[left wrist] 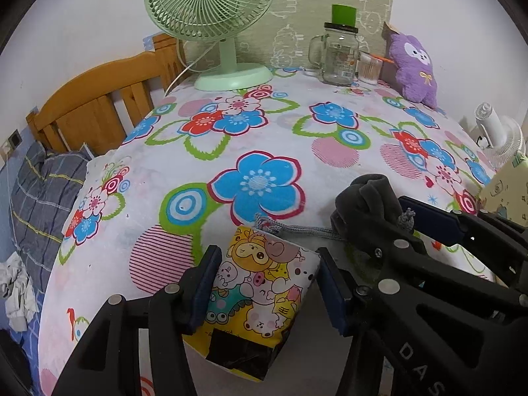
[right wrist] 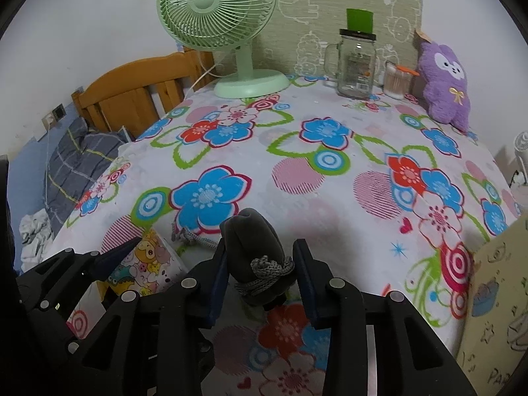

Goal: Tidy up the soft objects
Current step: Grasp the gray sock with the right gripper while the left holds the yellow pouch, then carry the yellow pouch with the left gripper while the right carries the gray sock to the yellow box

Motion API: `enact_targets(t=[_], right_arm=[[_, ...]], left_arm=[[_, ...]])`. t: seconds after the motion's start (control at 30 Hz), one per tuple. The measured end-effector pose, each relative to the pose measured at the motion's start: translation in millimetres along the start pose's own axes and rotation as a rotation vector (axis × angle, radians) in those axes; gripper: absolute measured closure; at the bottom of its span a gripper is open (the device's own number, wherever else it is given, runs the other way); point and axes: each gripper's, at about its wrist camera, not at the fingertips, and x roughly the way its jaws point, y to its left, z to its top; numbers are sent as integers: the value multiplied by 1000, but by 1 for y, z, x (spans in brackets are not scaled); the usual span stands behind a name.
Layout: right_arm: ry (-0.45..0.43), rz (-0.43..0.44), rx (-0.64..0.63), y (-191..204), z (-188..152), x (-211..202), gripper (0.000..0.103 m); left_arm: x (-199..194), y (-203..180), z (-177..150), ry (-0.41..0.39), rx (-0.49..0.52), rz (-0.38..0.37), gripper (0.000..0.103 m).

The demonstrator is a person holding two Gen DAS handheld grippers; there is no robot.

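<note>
A dark grey soft pouch (right wrist: 254,241) with a grey drawstring (right wrist: 270,267) sits between the pads of my right gripper (right wrist: 262,254), which is shut on it just above the flowered tablecloth (right wrist: 330,198). The left wrist view shows the same pouch (left wrist: 369,191) in the right gripper (left wrist: 373,211), its cord trailing left. My left gripper (left wrist: 268,257) is shut on a yellow cartoon-print container (left wrist: 264,283), both pads pressed on its sides, with black tape low on it. A purple plush toy (right wrist: 445,82) leans at the back right.
At the back stand a green desk fan (right wrist: 217,6), a glass jar mug (right wrist: 356,62) and a cotton swab tub (right wrist: 396,82). A pale yellow printed box (right wrist: 495,297) is at the right edge. A wooden bed headboard (left wrist: 99,105) and bedding lie left of the table.
</note>
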Motion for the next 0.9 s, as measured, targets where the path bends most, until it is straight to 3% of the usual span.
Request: enact_targets(t=[0.9], right_arm=[[-118,-69,29,-24,-13,-93,63]], left_arm=[[-74,-45,-3,-123,26,-34,44]])
